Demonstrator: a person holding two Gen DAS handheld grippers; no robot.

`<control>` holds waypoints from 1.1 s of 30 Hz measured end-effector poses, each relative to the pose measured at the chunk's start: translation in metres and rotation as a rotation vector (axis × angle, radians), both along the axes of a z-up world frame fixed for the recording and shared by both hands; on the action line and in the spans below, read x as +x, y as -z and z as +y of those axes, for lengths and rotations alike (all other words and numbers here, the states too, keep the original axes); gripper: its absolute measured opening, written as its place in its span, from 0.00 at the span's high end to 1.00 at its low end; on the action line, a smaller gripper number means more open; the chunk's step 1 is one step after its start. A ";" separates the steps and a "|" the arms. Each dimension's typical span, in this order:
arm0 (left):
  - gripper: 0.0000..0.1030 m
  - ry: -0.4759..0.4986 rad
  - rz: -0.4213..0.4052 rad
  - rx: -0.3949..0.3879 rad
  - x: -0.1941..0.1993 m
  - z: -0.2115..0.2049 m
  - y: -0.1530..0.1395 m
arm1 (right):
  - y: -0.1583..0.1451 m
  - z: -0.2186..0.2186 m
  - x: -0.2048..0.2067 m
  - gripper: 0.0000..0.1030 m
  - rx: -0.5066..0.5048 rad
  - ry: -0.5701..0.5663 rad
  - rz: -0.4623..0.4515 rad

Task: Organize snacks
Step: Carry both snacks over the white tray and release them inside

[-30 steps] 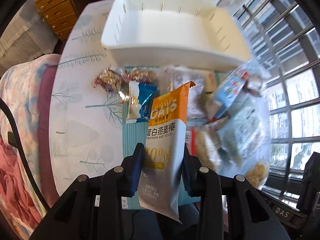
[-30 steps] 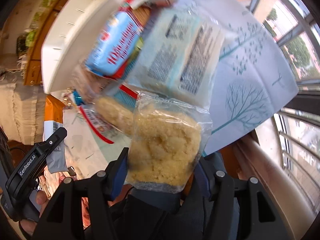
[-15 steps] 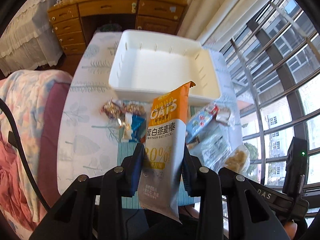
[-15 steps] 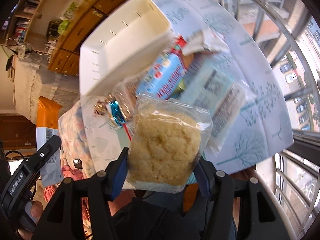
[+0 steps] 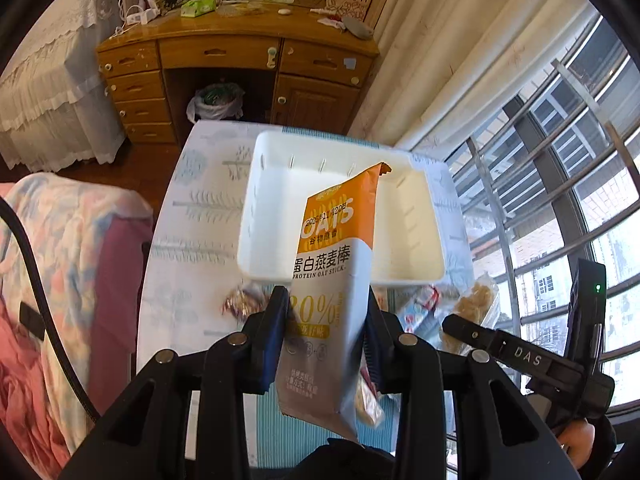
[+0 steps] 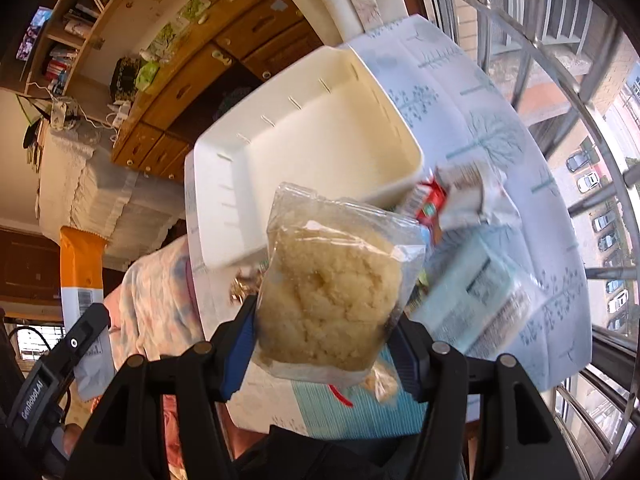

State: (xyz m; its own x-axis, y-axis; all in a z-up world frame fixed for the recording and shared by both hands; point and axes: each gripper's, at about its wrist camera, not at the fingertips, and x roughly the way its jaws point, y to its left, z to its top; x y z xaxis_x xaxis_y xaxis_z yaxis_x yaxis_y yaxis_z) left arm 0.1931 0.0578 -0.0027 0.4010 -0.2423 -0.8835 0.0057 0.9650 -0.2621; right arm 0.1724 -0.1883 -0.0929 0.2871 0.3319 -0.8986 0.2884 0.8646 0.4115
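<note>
My left gripper [image 5: 326, 320] is shut on an orange, white and grey oat stick packet [image 5: 334, 264], held upright above the near wall of the empty white bin [image 5: 264, 240]. My right gripper [image 6: 326, 332] is shut on a clear bag with a pale crumbly pastry [image 6: 332, 288], raised in front of the same white bin [image 6: 224, 200]. The oat stick packet [image 6: 82, 276] and the left gripper's body show at the left of the right wrist view. The pastry bag [image 5: 474, 304] and the right gripper's body show at the right of the left wrist view.
Loose snacks lie on the tree-print tablecloth [image 5: 192, 216] below the bin: gold-wrapped sweets [image 5: 240, 300], a red and blue packet [image 6: 430, 204] and a pale blue printed bag [image 6: 476, 284]. A wooden desk [image 5: 236, 60] stands beyond the table, window bars [image 5: 560, 184] to the right, bedding [image 5: 60, 280] to the left.
Both grippers have risen with their packets, so the table and bin look smaller and farther. The bin has come under the packets and the wooden desk has come into view.
</note>
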 end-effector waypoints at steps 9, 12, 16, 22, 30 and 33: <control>0.68 0.021 -0.062 -0.074 0.061 0.017 0.005 | -0.005 0.016 0.062 0.41 -0.047 0.005 -0.040; 0.68 0.044 -0.074 -0.102 0.079 0.018 0.016 | 0.002 0.020 0.081 0.41 -0.059 0.008 -0.046; 0.68 0.081 -0.082 -0.116 0.097 0.013 0.031 | 0.012 0.022 0.099 0.41 -0.075 0.005 -0.044; 0.67 0.115 -0.074 -0.145 0.118 0.005 0.053 | 0.025 0.025 0.118 0.41 -0.103 -0.009 -0.047; 0.36 0.119 -0.044 -0.073 0.128 -0.006 0.067 | 0.031 0.021 0.123 0.30 -0.109 0.004 -0.059; 0.35 0.117 -0.045 -0.069 0.127 -0.005 0.066 | 0.027 0.018 0.122 0.23 -0.113 0.015 -0.071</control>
